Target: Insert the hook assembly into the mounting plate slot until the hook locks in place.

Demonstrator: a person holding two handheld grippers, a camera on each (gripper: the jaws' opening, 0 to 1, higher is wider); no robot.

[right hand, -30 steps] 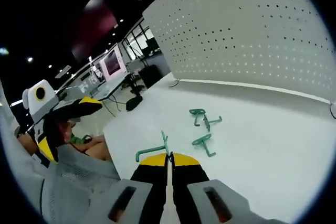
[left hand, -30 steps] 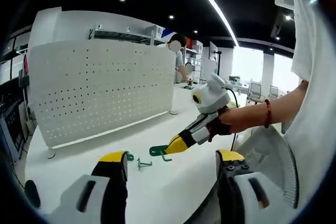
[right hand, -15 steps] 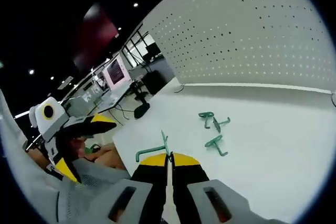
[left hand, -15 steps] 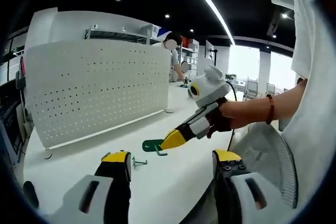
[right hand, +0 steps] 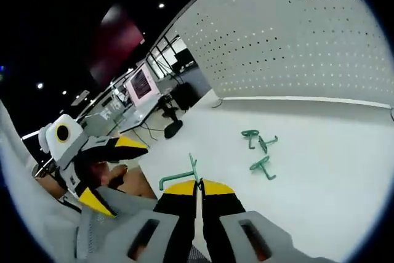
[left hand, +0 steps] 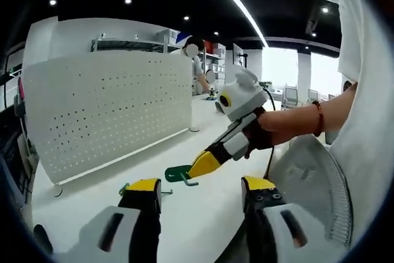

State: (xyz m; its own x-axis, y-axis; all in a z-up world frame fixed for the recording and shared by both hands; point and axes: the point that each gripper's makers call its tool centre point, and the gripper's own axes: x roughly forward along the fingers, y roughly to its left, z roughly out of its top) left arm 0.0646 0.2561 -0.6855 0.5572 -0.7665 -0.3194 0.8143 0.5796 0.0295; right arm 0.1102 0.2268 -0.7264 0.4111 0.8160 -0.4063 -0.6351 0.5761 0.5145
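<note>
- In the left gripper view, the left tongs [left hand: 200, 196] stand at the bottom with their yellow-tipped jaws wide apart and nothing between them, above the near edge of the white surface [left hand: 203, 146].
- Just past the left jaw tip, a small green hook [left hand: 125, 188] lies on the surface near that edge.
- Beyond, the right tongs [left hand: 196, 167] reach in from the right with a person's hand [left hand: 261, 137] behind them; the jaws are pressed together on a green hook assembly [left hand: 177, 173], held in the air above the surface.
- In the right gripper view, the same hook assembly [right hand: 178, 177] sticks out leftward from the closed yellow tips of the right tongs [right hand: 197, 184].
- Farther out on the surface, three loose green hooks [right hand: 260, 151] lie close together, well apart from the held one.
- At the far edge stands the white perforated mounting plate [right hand: 295, 47], upright.
- The left tongs [right hand: 114, 167] show at the left of this view, jaws spread.
</note>
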